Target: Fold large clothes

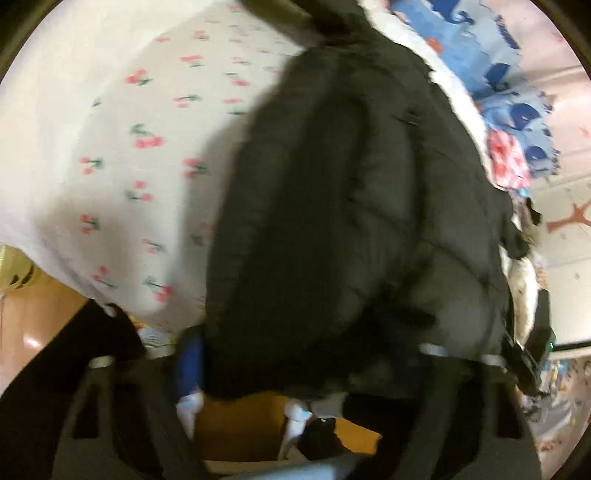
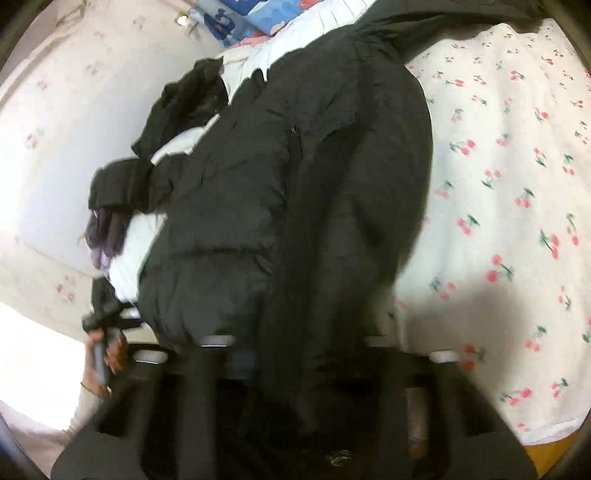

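Observation:
A black puffer jacket lies lengthwise on the white cherry-print bedsheet. My left gripper is at the jacket's near hem, which bulges over and between its fingers and hides the pads. In the right wrist view the left gripper shows in a hand at the hem's left corner. My right gripper is shut on a dark band of jacket fabric that runs straight up from its jaws. Both views are blurred.
A blue patterned quilt is bunched at the bed's far end. White cloth and a purple piece lie beside the jacket. Orange-brown floor shows past the bed's near edge.

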Demonstrator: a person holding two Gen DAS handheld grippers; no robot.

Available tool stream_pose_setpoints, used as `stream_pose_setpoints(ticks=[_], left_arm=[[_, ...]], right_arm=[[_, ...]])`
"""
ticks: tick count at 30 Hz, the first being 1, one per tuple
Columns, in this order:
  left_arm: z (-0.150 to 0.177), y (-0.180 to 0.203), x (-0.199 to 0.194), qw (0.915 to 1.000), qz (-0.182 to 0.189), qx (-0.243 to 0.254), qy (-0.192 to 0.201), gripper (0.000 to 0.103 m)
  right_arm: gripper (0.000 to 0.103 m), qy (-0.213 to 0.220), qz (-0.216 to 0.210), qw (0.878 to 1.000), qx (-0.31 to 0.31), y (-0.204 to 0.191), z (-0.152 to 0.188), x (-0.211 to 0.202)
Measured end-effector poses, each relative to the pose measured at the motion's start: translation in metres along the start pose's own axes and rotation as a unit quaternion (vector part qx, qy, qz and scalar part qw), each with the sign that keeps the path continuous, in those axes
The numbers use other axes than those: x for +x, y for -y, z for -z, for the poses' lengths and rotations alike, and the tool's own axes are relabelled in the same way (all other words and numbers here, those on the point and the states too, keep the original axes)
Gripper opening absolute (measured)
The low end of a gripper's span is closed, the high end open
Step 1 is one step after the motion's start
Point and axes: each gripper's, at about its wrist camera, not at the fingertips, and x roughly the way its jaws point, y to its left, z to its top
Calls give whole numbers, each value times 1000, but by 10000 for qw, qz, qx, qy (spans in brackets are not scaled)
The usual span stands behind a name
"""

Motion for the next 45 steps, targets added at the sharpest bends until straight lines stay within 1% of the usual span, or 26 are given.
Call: stream_pose_setpoints(ticks=[1,3,7,10,11,13,14,15,16,17,18,19,20,21,22,23,24,25,27,28,30,32,33,36,40,45], left_arm=[[-3,10,-7,9997,210,105,19,29],[-11,27,-28,9982,380,339,324,17],[-30,55,-105,9870,996,573,1122,13],[-36,55,-141,9822,1083,670,1380,12],[-34,51,-143,9830,1001,697,1376,13],[-30,41,-132,9879,727,808,1110,12],[-28,30,-112,9920,524,989,586,13],[-24,22,-95,9936,345,1061,183,13],[-19,12,-80,9938,105,1095,-166,13],[-11,-2,-67,9921,-268,1133,-459,13],[-10,-8,-66,9911,-464,1151,-479,13],[-8,-15,-74,9907,-654,1143,-348,13],[-9,-18,-84,9911,-705,1109,-203,13],[-12,-18,-97,9911,-794,1069,26,14],[-16,-16,-109,9901,-895,1051,273,24],[-18,-9,-121,9878,-993,1032,619,33],[-22,0,-132,9856,-1014,1002,909,52],[-27,12,-142,9819,-910,986,1333,64],[-41,39,-139,9784,-552,1077,1675,68],[-48,56,-132,9771,-305,1128,1781,70],[-57,81,-110,9746,-43,1193,1895,75],[-65,106,-82,9717,93,1294,1972,75],[-73,129,-56,9702,175,1341,2010,75],[-90,160,-17,9677,440,1293,2119,75],[-120,193,24,9645,557,1275,2243,80],[-140,216,60,9586,243,1630,2324,80]], right_arm=[[13,140,-43,9999,-26,-7,-9,-4],[11,560,-301,9980,-43,-26,-28,-21],[10,1244,-643,9899,-235,-69,-51,-62],[9,1349,-506,9889,-364,-77,-47,-82],[9,1272,-352,9905,-391,-73,-39,-83],[10,764,233,9960,-413,-52,-18,-64],[10,326,826,9950,-455,-35,-4,-45],[12,-110,1160,9923,-413,-18,6,-29],[18,-430,1347,9894,-324,-3,16,-18],[22,-568,1365,9889,-164,16,26,-15],[29,-524,1252,9907,-101,21,29,-19],[33,-405,1185,9921,-118,22,29,-29],[36,-277,1275,9912,-234,20,27,-39],[48,-10,1290,9910,-347,17,17,-58],[59,141,1207,9919,-360,18,12,-67],[63,311,1143,9923,-356,17,3,-79],[68,551,1124,9916,-320,17,-12,-91],[73,817,1026,9911,-234,18,-28,-102],[79,1225,791,9893,17,25,-47,-117],[81,1481,727,9861,221,32,-60,-120],[83,1856,693,9783,611,50,-84,-123],[83,2123,837,9687,973,74,-105,-125],[83,2265,902,9632,1132,86,-119,-126],[83,2602,1261,9495,1216,107,-164,-135],[83,2975,1962,9211,1566,139,-227,-147],[83,2992,2701,8889,2179,199,-291,-143]])
